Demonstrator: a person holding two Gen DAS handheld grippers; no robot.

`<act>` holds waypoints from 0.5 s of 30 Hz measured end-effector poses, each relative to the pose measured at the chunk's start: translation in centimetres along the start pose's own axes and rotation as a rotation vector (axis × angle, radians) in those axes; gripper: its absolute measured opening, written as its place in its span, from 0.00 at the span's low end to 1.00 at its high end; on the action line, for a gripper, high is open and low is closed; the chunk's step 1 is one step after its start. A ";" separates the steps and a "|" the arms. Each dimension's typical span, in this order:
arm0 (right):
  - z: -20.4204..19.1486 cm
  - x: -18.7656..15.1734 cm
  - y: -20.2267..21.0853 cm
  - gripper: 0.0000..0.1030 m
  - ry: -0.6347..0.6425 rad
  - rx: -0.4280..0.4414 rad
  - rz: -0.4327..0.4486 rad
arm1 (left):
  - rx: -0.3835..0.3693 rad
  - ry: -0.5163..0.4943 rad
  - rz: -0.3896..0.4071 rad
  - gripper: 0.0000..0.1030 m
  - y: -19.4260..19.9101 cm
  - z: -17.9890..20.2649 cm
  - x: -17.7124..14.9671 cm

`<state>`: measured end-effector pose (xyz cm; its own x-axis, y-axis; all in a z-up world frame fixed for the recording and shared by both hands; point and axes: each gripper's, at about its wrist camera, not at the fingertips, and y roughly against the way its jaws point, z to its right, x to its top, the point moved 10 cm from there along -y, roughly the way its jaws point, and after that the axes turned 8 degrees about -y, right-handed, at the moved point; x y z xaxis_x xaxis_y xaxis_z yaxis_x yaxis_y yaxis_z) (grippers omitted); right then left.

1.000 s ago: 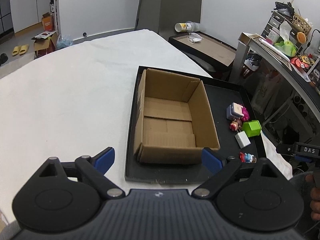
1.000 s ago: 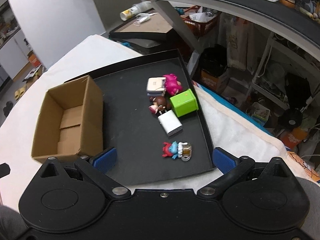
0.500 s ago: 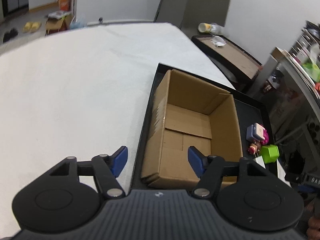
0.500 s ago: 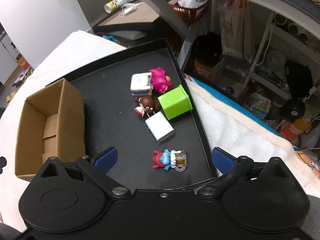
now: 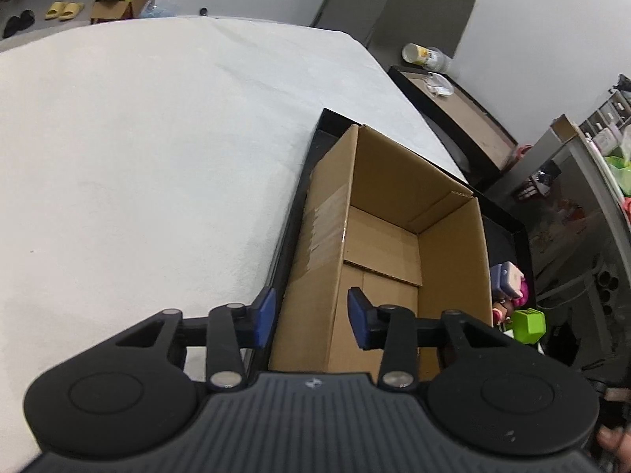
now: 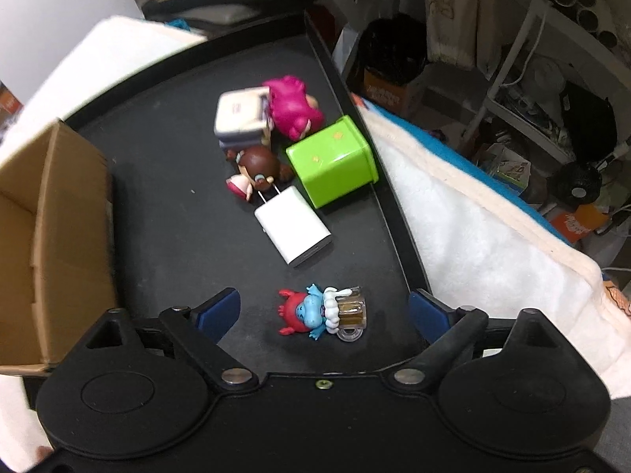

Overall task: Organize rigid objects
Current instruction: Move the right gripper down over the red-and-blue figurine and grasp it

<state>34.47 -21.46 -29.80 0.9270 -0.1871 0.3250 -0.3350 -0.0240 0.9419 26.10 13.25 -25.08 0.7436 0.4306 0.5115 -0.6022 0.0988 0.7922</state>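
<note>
We see the left gripper (image 5: 309,317) with its jaws apart, one blue pad on each side of the left wall of the cardboard box (image 5: 394,236); the pads do not press the wall, so it is released. The box is open at the top and stands on the left part of the black tray (image 6: 165,181), which lies on the white cloth (image 5: 138,138).

The right gripper (image 6: 323,309) has its jaws wide apart and holds nothing. Between its pads, on the tray floor, lies a small red and blue figure (image 6: 311,311) with a clear mug part at its right side. Farther from us lies a white charger (image 6: 294,230), its prongs toward a brown-haired doll (image 6: 254,169). Just beside them stands a green cube box (image 6: 333,159), close to the right rim of the tray. Behind these we see a pale lilac case (image 6: 242,116) touching a pink plush toy (image 6: 294,106). All these toys are on the tray, outside the box.
</note>
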 end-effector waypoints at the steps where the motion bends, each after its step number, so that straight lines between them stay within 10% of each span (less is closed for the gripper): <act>1: 0.0 0.0 -0.4 0.89 -0.006 -0.008 -0.011 | -0.011 -0.001 -0.007 0.37 -0.2 -0.1 -0.1; 15: 0.1 -0.7 -4.2 0.75 -0.005 -0.107 -0.112 | -0.075 0.005 -0.007 0.19 -1.4 -0.2 0.0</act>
<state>35.20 -21.28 -34.03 0.9566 -0.1941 0.2174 -0.2097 0.0593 0.9760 26.86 13.27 -26.27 0.7465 0.4343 0.5041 -0.6171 0.1687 0.7686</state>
